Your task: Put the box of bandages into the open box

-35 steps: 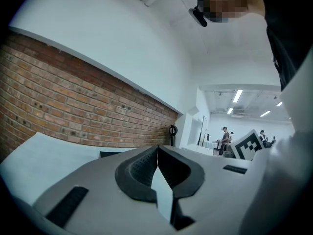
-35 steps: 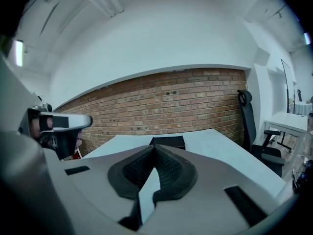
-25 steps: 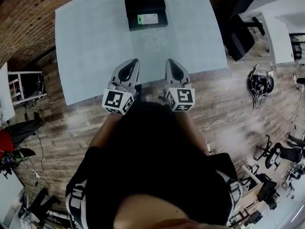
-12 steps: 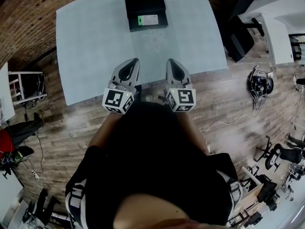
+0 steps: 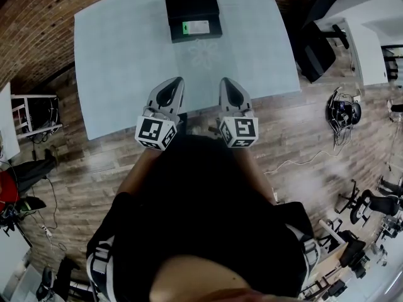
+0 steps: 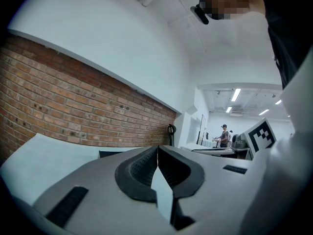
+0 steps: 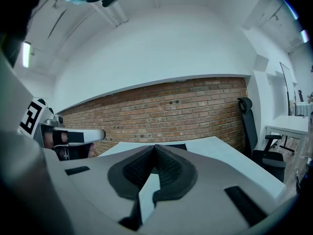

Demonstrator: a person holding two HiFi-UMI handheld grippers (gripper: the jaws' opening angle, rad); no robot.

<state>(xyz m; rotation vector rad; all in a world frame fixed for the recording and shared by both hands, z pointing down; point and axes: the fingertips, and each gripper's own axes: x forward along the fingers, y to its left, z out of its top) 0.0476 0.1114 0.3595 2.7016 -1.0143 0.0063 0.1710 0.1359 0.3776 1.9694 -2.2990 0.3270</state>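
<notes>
Your left gripper (image 5: pixel 178 81) and right gripper (image 5: pixel 225 81) hang at the near edge of the table (image 5: pixel 119 61), well short of the open box (image 5: pixel 192 5), fingers (image 6: pixel 137 169) clenched on nothing. The bandage box (image 5: pixel 196 26) lies within the open box's dark outline, on its near half. If it isn't properly in, reach out with one gripper and spread the fingers early. Take the bandage box across its short sides and lift it clear of the wall before lowering. From the head view you can't tell whether it sits inside or on a flap. The gripper views show only a dark sliver of the open box.
</notes>
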